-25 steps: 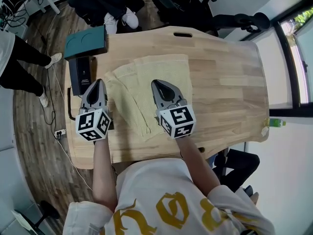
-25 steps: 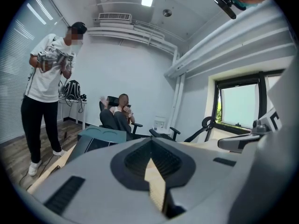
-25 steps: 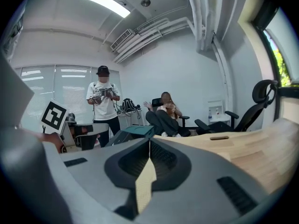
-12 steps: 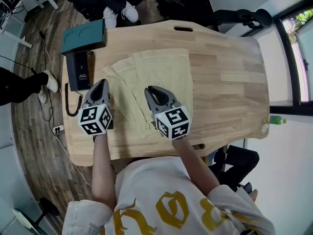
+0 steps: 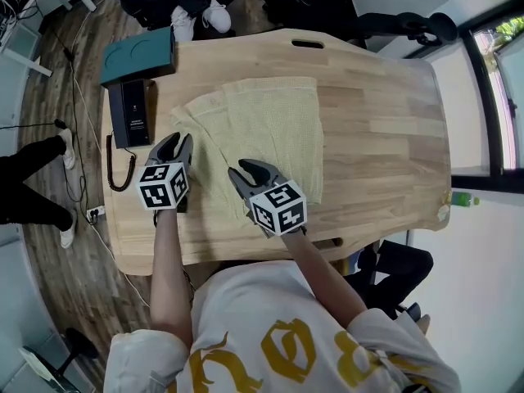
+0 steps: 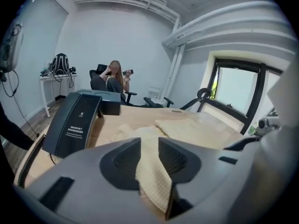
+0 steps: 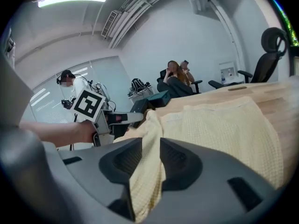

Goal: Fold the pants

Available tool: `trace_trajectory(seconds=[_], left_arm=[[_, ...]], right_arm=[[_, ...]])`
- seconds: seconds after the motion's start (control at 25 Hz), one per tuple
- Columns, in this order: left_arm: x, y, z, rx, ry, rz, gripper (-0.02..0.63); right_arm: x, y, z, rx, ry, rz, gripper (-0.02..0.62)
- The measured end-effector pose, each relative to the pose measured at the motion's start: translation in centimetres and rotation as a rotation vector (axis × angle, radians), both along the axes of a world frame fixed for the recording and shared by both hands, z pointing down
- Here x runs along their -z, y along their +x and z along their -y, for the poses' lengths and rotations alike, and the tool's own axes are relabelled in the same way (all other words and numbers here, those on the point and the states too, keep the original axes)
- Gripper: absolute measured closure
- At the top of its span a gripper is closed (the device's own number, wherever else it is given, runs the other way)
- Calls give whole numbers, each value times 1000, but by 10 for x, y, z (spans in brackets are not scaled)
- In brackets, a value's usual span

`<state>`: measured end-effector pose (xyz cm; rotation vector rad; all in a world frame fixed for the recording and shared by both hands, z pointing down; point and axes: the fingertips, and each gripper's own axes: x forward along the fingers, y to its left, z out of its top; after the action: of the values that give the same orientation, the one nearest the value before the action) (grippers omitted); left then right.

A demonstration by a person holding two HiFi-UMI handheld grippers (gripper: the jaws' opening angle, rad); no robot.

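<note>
Leftmost, a teal case [image 5: 139, 60] is sitting shut on the table [image 5: 385, 137], hiding whatever it holds, with a black device [image 5: 131, 115] lying beside it. Next, the left gripper [image 5: 177, 142] is standing at the near left edge of the pants [image 5: 270, 129]. Its jaws have just been opening, and cloth is hanging loose between them. The pants are lying doubled over in cream layers, so one fold seems laid and at least another is probably remaining. Rightward, the right gripper [image 5: 239, 169] is likewise releasing, jaws parted with a cloth ridge between them.
</note>
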<state>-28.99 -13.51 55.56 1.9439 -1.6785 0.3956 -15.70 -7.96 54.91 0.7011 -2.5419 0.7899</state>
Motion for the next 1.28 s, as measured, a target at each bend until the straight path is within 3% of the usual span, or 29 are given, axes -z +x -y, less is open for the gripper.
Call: trace_trajectory(seconds=[0.24, 0.56, 0.64, 0.72, 0.76, 0.84, 1.28], left_arm=[[-37, 8, 3, -53, -120, -13, 425], [-69, 11, 5, -83, -218, 56, 414], [-75, 6, 5, -63, -237, 85, 467], [-79, 0, 4, -37, -251, 114, 590], [-79, -1, 4, -32, -252, 117, 595], [-77, 0, 5, -27, -240, 103, 595], [-20, 1, 20, 14, -74, 7, 597]], right_arm=[[-29, -2, -21, 64, -71, -55, 437], [-59, -5, -38, 128, -134, -154, 407], [-66, -5, -42, 140, -141, -191, 415], [-71, -5, -45, 152, -131, -227, 497], [-72, -5, -45, 151, -119, -241, 543], [-72, -5, -43, 144, -97, -251, 575], [-43, -3, -36, 101, -44, -201, 584]])
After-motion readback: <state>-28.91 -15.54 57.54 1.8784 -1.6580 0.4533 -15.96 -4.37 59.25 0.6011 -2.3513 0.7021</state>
